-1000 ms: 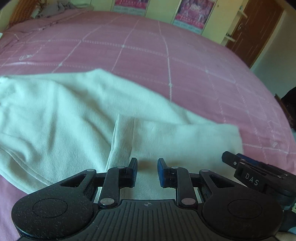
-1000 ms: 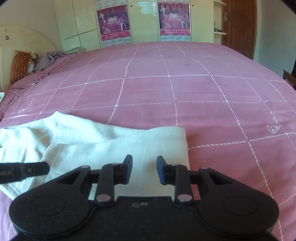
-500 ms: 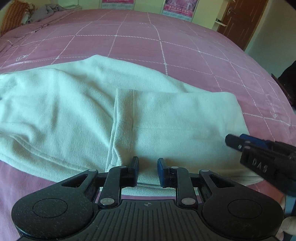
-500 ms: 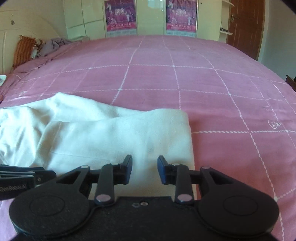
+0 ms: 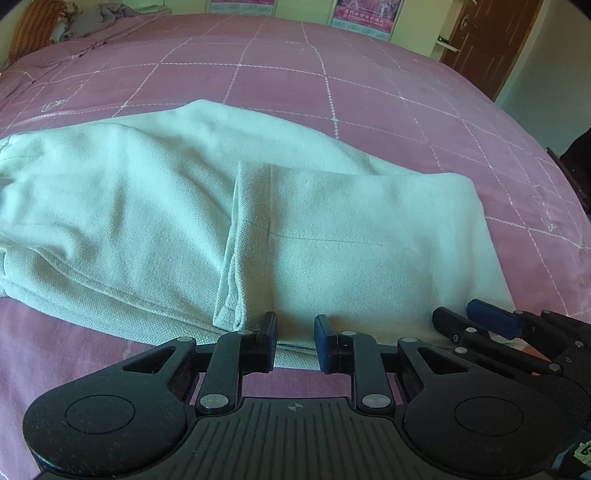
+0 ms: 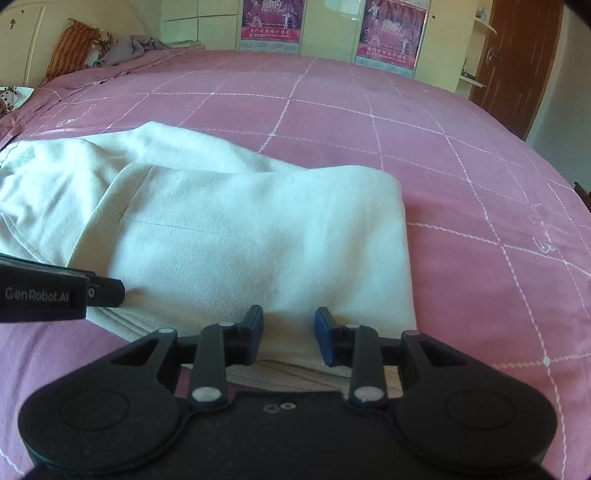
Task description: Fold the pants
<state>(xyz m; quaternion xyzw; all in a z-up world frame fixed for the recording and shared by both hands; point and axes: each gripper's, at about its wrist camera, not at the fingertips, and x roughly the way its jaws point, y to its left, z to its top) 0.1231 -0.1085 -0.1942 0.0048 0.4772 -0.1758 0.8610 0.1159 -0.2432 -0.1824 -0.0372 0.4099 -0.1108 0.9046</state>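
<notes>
Left claw [image 5: 295,338], jaws narrow with a gap, sits at the near hem of the pale pants [image 5: 332,240]; right claw [image 6: 289,334] beside it is opening over the same folded edge. Pants spread ahead of both. I'd bite both layers evenly before lifting. Pink checked bed [image 6: 480,184] beyond, posters [image 6: 391,33] and brown door [image 6: 517,55] farther off.

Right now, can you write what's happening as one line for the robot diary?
stage: second fold | pants: legs doubled over, on pink bed | left gripper: near hem | right gripper: jaws opening over edge
</notes>
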